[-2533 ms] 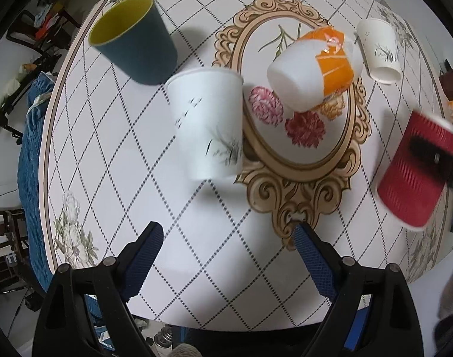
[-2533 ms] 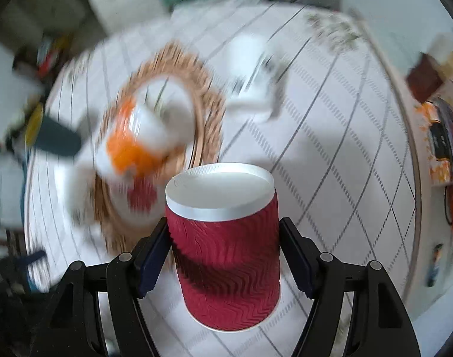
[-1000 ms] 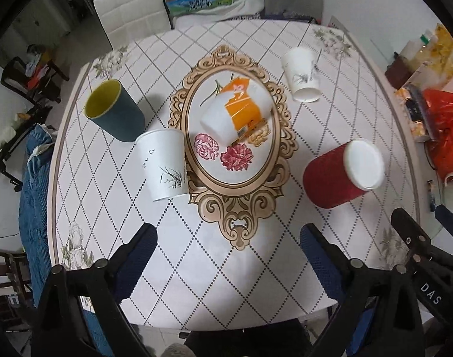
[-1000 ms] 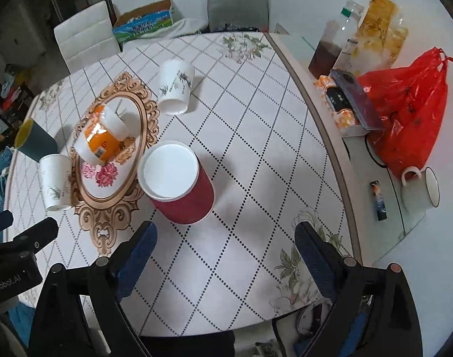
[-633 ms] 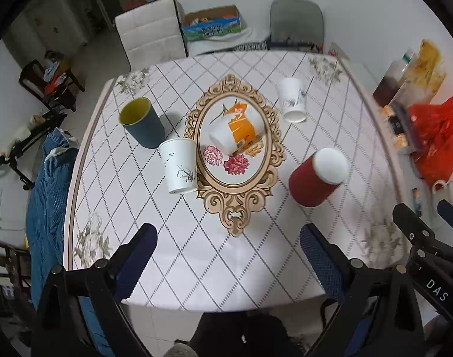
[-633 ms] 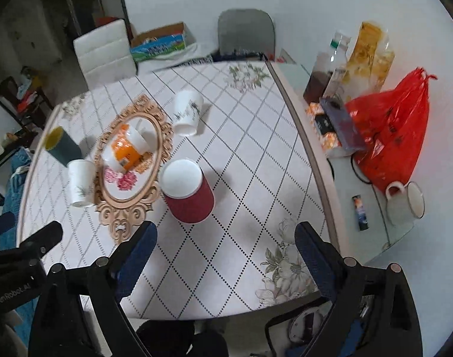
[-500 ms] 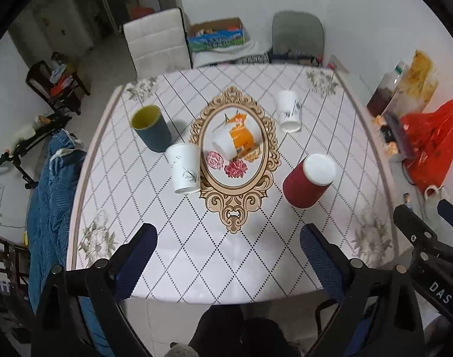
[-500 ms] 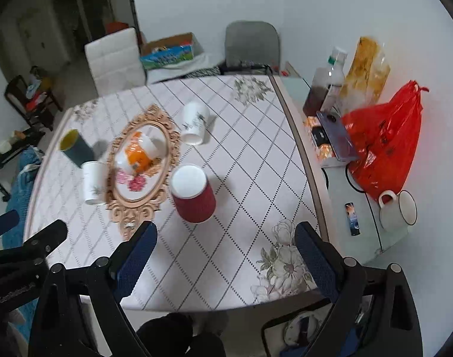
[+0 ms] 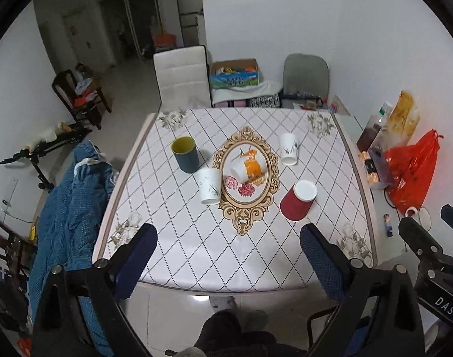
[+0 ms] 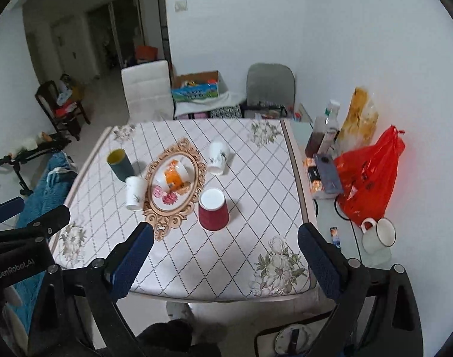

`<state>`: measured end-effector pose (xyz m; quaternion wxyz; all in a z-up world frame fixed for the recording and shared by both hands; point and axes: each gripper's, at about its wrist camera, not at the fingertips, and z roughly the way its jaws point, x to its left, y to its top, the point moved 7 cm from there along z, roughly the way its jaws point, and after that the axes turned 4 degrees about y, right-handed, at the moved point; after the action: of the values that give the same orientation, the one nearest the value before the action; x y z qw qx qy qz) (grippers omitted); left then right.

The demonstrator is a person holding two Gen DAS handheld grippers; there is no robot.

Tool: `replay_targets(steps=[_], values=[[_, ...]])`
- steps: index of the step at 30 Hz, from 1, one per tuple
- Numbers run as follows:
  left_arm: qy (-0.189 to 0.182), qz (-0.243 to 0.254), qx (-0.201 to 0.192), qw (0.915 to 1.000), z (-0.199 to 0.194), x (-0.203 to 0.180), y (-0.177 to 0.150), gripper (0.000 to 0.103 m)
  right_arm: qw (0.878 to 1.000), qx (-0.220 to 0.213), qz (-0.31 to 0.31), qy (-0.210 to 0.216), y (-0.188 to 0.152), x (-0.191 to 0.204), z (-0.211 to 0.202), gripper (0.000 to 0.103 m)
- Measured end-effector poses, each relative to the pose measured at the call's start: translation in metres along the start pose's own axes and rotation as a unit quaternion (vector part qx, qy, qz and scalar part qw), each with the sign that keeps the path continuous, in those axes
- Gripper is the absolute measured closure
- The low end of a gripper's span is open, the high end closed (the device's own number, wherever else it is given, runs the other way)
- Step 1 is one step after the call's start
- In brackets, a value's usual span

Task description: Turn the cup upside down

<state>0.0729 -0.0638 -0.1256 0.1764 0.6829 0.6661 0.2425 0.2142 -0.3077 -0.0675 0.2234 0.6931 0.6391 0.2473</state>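
Both tongs [image 9: 228, 248] [image 10: 223, 245] higher; mug [image 10: 378, 233] right-view only.

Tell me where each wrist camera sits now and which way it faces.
Left wrist: high off the near edge, facing down over the table; its open claw frames the bottom, the other claw's body at right.
Right wrist: same height, further right, facing the table; its open claw below.
Both show the red cup upside down, plus four other cups.
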Motion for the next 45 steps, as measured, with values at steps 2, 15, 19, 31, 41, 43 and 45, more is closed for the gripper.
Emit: replay_targets(steps=[2,15,19,31,41,43,45], values=[[-0.003,-0.007,-0.004,1.0000,-0.011,0.002,-0.001,0.005,1.000,-0.008,-0.003,0.006,0.002,0.003,-0.014,0.004],[-0.010,-0.005,-0.032,0.9994,-0.054,-0.005,0.001,0.005,0.999,-0.036,-0.008,0.012,0.008,0.001,-0.066,0.003],[-0.010,-0.008,-0.036,0.9993,-0.059,-0.006,0.000,0.005,0.999,-0.036,-0.008,0.015,0.007,0.000,-0.068,0.003],[-0.002,-0.013,-0.033,0.9994,-0.061,-0.009,-0.003,0.005,0.999,-0.032,-0.009,0.022,0.007,0.000,-0.071,0.003],[0.002,-0.015,-0.033,0.9993,-0.062,-0.010,-0.003,0.005,0.999,-0.030,-0.008,0.030,0.011,0.000,-0.068,0.003],[0.002,-0.015,-0.033,0.9993,-0.062,-0.010,-0.003,0.005,0.999,-0.030,-0.007,0.030,0.012,-0.001,-0.068,0.003],[0.001,-0.015,-0.033,0.9993,-0.062,-0.010,-0.003,0.005,0.999,-0.030,-0.008,0.030,0.013,-0.001,-0.068,0.003]])
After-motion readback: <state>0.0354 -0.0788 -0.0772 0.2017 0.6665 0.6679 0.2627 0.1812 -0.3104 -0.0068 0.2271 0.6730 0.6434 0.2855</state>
